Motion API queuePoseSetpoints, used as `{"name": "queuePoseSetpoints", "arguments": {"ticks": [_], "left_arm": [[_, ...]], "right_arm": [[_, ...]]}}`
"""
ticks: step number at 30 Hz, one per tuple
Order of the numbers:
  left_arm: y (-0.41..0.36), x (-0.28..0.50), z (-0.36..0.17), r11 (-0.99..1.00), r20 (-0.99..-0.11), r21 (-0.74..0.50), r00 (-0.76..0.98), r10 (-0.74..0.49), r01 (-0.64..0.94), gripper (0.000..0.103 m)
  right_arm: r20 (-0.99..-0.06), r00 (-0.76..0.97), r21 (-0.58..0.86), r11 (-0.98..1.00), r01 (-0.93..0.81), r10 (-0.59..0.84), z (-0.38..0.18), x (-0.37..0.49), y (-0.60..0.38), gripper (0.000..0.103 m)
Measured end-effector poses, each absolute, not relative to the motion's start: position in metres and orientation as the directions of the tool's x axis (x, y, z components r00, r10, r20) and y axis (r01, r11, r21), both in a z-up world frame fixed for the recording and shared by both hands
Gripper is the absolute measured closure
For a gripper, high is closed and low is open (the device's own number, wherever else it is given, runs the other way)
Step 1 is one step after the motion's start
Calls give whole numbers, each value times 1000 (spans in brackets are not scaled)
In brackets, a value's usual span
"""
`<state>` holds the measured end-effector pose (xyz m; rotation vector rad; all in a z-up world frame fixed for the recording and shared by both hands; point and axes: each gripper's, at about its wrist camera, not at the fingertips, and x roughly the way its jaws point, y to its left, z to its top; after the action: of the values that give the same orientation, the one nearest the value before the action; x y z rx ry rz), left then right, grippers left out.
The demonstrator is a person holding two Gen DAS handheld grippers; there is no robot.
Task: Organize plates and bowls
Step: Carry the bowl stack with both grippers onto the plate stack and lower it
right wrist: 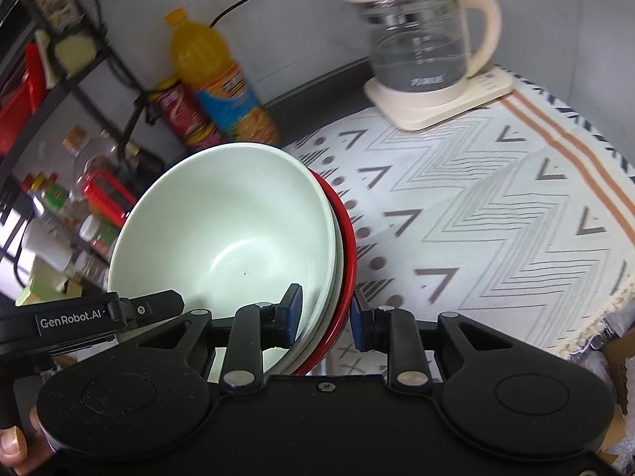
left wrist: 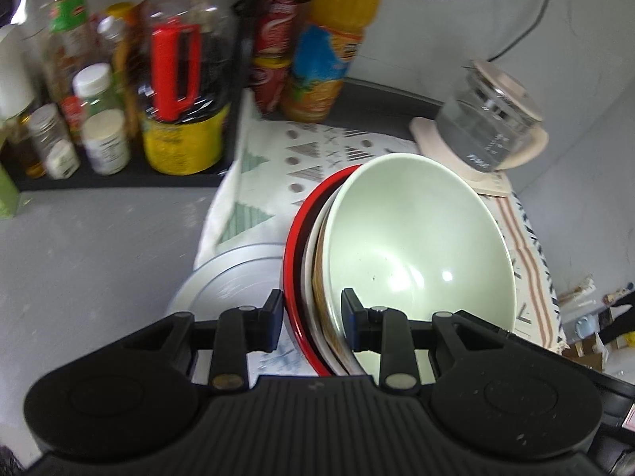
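Here the whole stack sits between the two grippers, pinched from opposite sides: a pale green bowl point(left wrist: 420, 246) nested on top, a white bowl with a brownish band under it, and a red plate point(left wrist: 295, 261) at the bottom. The left gripper point(left wrist: 313, 319) has its jaws part open, straddling the stacked rims at the stack's left edge, the inner pad inside the green bowl and the outer pad just outside the red plate. The right gripper point(right wrist: 325, 315) does the same at the right edge, one pad within the green bowl point(right wrist: 226, 230), the other outside the red plate point(right wrist: 344, 261). Whether the pads actually press the rims or merely bracket them I cannot tell. The stack looks tilted and seems raised over the patterned cloth point(right wrist: 496, 214) on the table, with a silver plate point(left wrist: 226, 277) lying just to its left. Both hands are equally near, so I judge the coming move must be shared and level. A glass kettle point(right wrist: 420, 39) stands well beyond.
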<state>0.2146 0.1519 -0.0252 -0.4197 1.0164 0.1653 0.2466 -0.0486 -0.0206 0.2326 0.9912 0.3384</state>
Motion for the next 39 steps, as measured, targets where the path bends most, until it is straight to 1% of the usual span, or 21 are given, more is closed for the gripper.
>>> {"name": "queuePoseSetpoints", "arguments": {"ticks": [6,15,35,38,39], "left_arm": [[167,196,-38,887,-862,-256,506,-30,-384,74],[176,181,-54,862,-881,-256,472,-23,-437,74],[184,172,-64,847,-887,-267,460,-30,-459,74],[184,173,-64,850,-892,-264,450,-36,-456,74],[183,174,-64,852,-896,-256,443,-32,-456,71]], "right_arm": [[-793,453,339,913,-226,407,-28,242,-26,78],[-825,390,323,908,-268,409,-45,235,-10,78],[-844,354,294,900,-320,402,-52,231,4,76],[-844,356,295,901,-320,402,-53,231,4,76],[-843,356,296,901,-319,403,-53,231,4,76]]}}
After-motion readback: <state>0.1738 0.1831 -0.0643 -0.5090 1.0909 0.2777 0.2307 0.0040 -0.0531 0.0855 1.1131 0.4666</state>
